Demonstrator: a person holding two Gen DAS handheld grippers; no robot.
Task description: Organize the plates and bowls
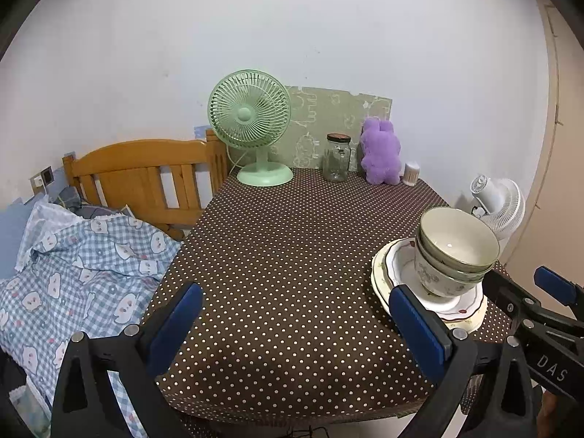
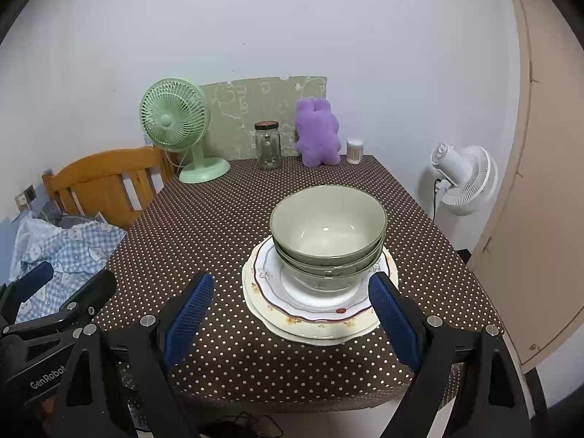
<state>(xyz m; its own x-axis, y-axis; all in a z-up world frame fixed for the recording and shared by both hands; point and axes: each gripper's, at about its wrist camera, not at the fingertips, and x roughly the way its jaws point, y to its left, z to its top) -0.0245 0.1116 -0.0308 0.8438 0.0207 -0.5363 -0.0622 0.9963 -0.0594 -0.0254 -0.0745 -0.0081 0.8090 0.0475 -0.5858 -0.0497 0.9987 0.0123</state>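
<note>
Three bowls [image 2: 327, 233] sit nested on stacked plates [image 2: 314, 314] near the table's [image 2: 204, 226] front right edge.
Left gripper [image 1: 297, 325] and right gripper [image 2: 292, 314] hover wide apart, empty.

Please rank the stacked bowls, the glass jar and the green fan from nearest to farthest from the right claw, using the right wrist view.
From the right claw:
1. Stacked bowls, just ahead, on the plates.
2. Glass jar, at the table's far edge, centre.
3. Green fan, far left corner; only slightly beyond the jar.
</note>
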